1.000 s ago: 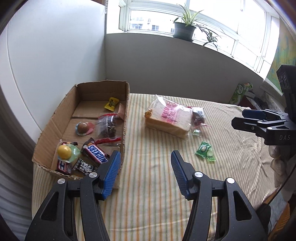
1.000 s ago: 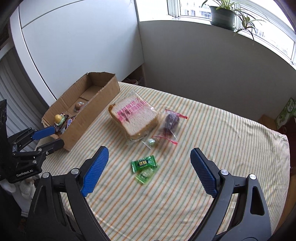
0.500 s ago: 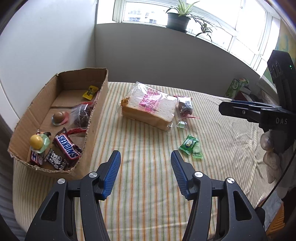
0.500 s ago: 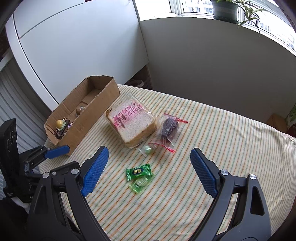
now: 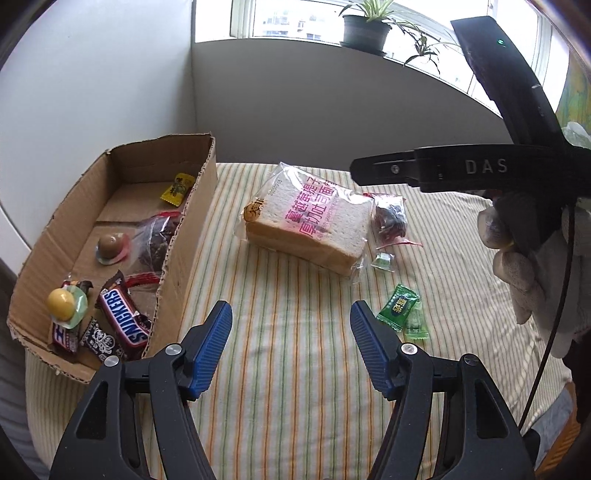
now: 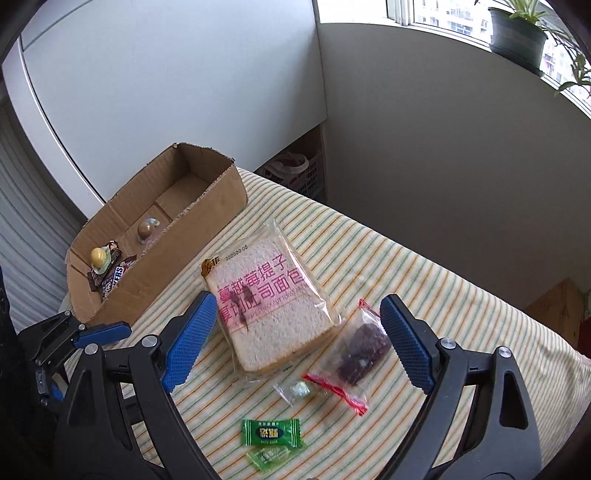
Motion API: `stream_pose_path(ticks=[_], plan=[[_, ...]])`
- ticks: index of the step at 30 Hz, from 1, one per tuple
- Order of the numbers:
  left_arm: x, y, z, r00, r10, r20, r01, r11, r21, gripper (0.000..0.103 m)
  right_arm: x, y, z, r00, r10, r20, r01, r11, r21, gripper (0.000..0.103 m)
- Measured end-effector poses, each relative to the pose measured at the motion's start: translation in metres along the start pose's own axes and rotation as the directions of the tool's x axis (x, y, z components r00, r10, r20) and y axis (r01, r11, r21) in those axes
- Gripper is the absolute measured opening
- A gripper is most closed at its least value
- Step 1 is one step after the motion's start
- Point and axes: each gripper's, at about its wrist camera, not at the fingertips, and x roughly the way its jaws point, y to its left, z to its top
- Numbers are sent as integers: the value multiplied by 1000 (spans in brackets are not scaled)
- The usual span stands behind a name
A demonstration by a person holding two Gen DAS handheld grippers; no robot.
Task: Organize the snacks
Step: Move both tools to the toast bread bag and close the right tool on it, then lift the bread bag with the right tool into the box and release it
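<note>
Right wrist view: right hand-held gripper (image 6: 299,339) spread wide and empty over bagged bread (image 6: 266,299) on the striped desk (image 6: 424,280), left hand-held gripper (image 5: 291,347) just widened, empty; risk: slippery bag may slide, jaws snagging neighbouring dried-fruit pouch (image 6: 358,354) before the box (image 6: 207,225).

soft daylight from the window (image 5: 295,22), fisheye-warped edges

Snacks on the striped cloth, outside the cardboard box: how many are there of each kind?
Bagged bread: 1
Zip bag of dark dried fruit: 1
Green wrapped candies: 3 (dark green candy, pale green candy, small clear-wrapped candy)
Total: 5
</note>
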Motion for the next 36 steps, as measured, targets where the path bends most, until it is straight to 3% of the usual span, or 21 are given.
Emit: stream_pose_path(ticks=[8, 15, 17, 21, 29, 36], plan=[[15, 9, 10, 999, -31, -17, 30, 999, -43, 66, 42, -6, 18, 995, 73, -64, -71, 997, 33, 92], [30, 8, 22, 999, -40, -27, 39, 998, -55, 66, 58, -9, 15, 978, 176, -109, -167, 982, 86, 91], [34, 8, 26, 999, -42, -29, 40, 998, -55, 66, 58, -8, 13, 969, 216, -118, -205, 974, 101, 87], [37, 6, 30, 999, -43, -28, 41, 997, -60, 67, 55, -4, 7, 969, 209, -129, -197, 975, 101, 83], [36, -17, 15, 997, -59, -44, 59, 998, 11, 67, 46, -6, -8, 950, 266, -165, -244, 959, 142, 55], [51, -5, 21, 992, -98, -81, 94, 994, -61, 66, 50, -7, -10, 960, 222, -168, -204, 972, 115, 55]])
